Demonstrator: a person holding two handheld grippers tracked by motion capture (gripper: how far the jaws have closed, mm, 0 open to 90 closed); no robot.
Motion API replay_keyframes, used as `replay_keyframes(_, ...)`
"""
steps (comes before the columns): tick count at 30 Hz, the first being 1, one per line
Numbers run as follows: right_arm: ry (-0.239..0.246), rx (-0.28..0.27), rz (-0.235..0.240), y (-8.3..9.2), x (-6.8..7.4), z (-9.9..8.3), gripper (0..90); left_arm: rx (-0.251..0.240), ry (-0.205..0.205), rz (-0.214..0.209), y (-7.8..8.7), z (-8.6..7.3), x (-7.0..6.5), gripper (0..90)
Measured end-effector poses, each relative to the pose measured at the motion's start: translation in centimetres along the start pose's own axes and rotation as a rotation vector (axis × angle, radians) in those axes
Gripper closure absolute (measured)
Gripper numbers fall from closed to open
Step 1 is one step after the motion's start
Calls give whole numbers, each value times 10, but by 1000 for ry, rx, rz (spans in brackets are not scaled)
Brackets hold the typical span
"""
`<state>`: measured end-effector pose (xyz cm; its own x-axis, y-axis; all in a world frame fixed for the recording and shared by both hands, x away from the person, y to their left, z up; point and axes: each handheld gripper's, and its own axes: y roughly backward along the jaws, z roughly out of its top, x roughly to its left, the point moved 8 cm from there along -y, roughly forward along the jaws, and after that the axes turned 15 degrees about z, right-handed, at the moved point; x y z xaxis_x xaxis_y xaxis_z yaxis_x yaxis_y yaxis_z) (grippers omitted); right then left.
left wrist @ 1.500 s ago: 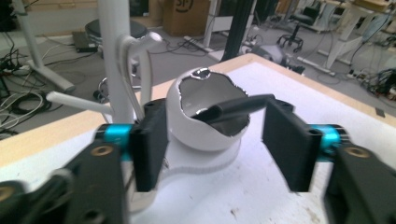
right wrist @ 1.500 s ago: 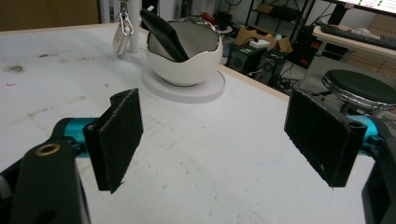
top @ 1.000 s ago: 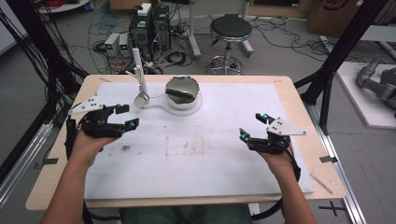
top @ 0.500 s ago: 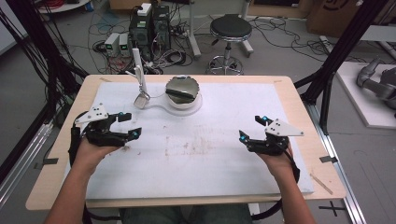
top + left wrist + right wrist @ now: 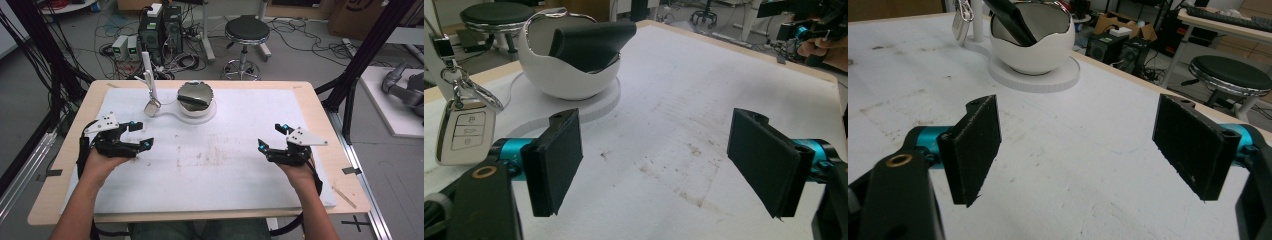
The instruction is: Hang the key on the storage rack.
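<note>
Both grippers are hovering over the white mat [image 5: 240, 170] with jaws spread wide apart and gripping nothing, the left gripper [image 5: 142, 136] at the left side and the right gripper [image 5: 270, 139] well apart at the right. The car key [image 5: 151, 107] is hanging from a white stand [image 5: 149, 75] at the far side, beyond the left gripper and clear of its jaws, just left of the white bowl [image 5: 197, 106]. The left gripper view is showing the car key's buttons [image 5: 463, 131] and a black pouch [image 5: 591, 42] in the bowl, details too small to make out from above.
</note>
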<state>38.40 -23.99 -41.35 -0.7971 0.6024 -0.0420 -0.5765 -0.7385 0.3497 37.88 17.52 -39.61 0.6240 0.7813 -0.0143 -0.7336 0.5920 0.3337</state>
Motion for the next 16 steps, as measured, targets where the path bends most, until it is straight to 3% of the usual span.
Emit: replay_keyframes(16, -2, -2, -5, 1, -1, 0, 198, -1, 8, -3, -1, 0, 0, 221)
